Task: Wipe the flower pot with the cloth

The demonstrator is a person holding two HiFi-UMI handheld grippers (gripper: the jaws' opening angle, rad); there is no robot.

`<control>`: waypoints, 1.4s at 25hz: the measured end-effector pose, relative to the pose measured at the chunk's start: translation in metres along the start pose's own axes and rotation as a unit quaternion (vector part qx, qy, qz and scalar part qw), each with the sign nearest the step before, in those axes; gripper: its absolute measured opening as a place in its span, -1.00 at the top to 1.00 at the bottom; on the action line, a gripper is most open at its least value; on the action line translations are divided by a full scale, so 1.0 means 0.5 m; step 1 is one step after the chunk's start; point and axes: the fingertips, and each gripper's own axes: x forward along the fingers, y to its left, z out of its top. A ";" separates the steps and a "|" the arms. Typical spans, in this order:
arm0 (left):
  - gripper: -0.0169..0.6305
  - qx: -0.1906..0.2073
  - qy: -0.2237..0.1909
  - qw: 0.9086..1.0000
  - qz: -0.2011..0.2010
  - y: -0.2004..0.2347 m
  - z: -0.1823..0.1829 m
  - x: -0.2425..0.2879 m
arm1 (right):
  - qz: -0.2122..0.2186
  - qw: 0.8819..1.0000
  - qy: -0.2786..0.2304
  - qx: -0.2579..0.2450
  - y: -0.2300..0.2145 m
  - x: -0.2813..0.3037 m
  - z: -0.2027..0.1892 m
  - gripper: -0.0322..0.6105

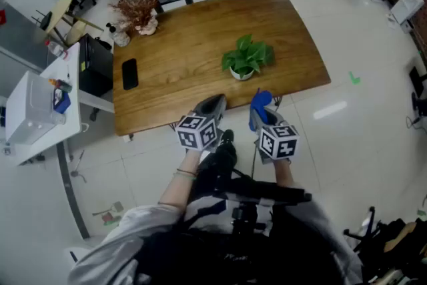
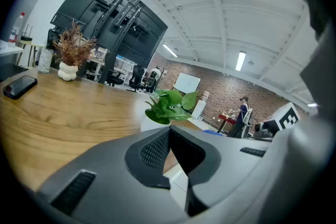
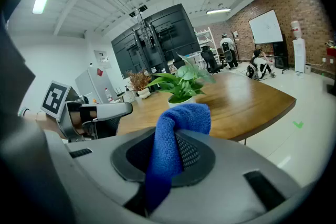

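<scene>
One left gripper (image 2: pixel 169 131), fingers together, empty, one right gripper (image 1: pixel 263 110), fingers clamped on blue cloth (image 3: pixel 181 118), flower pot (image 1: pixel 241 74) near on surface (image 1: pixel 180 43).

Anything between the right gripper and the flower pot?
Just bare table lies between the right gripper, shut on the cloth, and the flower pot; head view shows it.

Blue, white, brown
The cloth (image 3: pixel 176 134) is showing blue, the flower pot (image 1: pixel 241 75) white (its leaves (image 1: pixel 248 55) green), the worktop (image 1: pixel 187 50) grained brown.
</scene>
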 end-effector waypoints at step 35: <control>0.93 -0.042 0.085 0.995 -0.034 0.264 0.082 0.350 | 0.049 0.989 0.122 -0.063 -0.081 0.314 0.054 0.71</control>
